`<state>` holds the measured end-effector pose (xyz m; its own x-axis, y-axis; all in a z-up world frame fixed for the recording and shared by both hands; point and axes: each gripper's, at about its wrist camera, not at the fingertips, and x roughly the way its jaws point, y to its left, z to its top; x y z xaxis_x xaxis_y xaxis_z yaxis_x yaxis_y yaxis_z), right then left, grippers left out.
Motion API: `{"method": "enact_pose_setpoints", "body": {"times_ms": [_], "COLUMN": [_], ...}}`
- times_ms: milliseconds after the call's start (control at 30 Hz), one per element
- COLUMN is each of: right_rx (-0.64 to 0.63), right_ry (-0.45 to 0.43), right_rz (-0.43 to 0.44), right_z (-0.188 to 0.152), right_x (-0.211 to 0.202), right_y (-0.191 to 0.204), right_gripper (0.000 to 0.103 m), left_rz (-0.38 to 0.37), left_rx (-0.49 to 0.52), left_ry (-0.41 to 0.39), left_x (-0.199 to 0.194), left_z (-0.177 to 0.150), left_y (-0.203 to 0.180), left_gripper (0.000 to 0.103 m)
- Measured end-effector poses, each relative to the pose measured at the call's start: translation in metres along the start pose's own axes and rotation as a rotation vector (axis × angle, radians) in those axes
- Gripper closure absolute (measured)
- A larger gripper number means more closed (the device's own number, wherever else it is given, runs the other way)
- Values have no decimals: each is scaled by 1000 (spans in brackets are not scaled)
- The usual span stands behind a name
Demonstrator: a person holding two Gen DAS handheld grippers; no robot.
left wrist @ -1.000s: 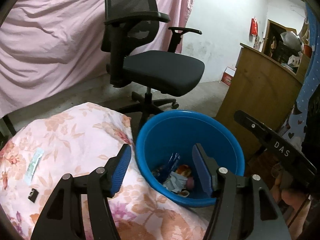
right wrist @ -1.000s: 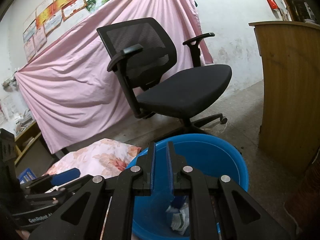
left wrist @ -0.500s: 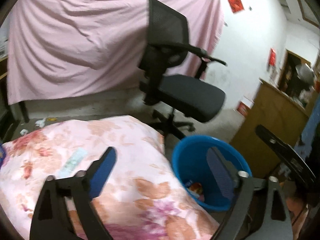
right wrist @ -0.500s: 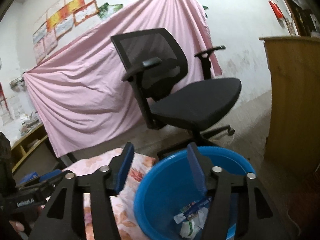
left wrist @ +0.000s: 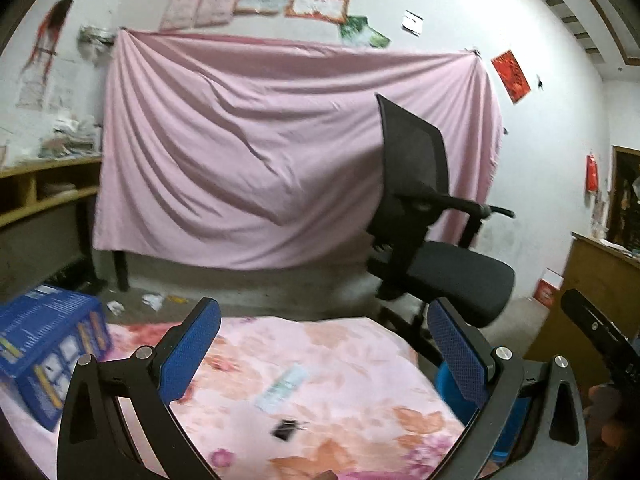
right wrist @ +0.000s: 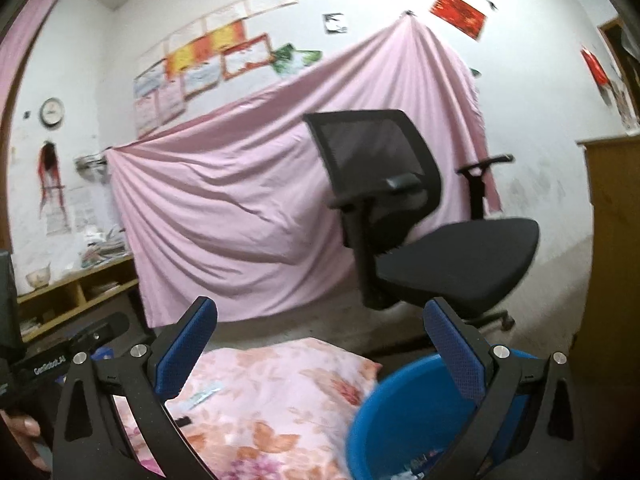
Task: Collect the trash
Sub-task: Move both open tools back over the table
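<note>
Pink sheet [left wrist: 280, 152] hangs across the white back wall, with a black office chair [left wrist: 432, 248] standing before it and a floral quilt [left wrist: 320, 392] spread low in front of me

I hold my left gripper [left wrist: 324, 352] over that quilt with its blue pads far apart and nothing between them. My right gripper [right wrist: 320, 352] has just been opening its jaws; they now stand wide as well, and they are empty too

On the quilt lies a pale wrapper [left wrist: 282, 386], and just below it a small dark scrap [left wrist: 286, 428]; both show through the gap of my left jaws, well apart from the pads. From the right wrist view the same wrapper [right wrist: 204, 394] lies flat near the left pad

Beside the quilt's right edge stands the blue bucket [right wrist: 408, 420], with some blurred trash [right wrist: 420, 465] at its bottom. A blue carton [left wrist: 44, 352] rests at the quilt's left end. More scraps of litter [left wrist: 152, 300] lie on the floor below the sheet
</note>
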<state>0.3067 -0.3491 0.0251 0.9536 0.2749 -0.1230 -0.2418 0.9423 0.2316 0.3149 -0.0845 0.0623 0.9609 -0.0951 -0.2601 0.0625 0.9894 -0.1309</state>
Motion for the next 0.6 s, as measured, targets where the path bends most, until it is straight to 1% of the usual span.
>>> {"method": "enact_pose_setpoints", "body": {"times_ms": [167, 367, 433, 600], "right_rx": [-47, -106, -120, -146], "right_ry": [-30, -40, -35, 15], "right_rz": [43, 87, 96, 118], "right_z": [-2, -6, -10, -20], "right_x": [4, 11, 13, 28], "right_y": [30, 63, 71, 91], "right_gripper": [0, 0, 0, 0], "left_rz": [57, 110, 129, 163], "left_rx": [7, 16, 20, 17], "left_ry": [-45, -72, -72, -45], "left_x": [-18, -30, -34, -34], "left_z": [-3, -10, -13, -21], "left_y": [24, 46, 54, 73], "left_gripper": [2, 2, 2, 2]}}
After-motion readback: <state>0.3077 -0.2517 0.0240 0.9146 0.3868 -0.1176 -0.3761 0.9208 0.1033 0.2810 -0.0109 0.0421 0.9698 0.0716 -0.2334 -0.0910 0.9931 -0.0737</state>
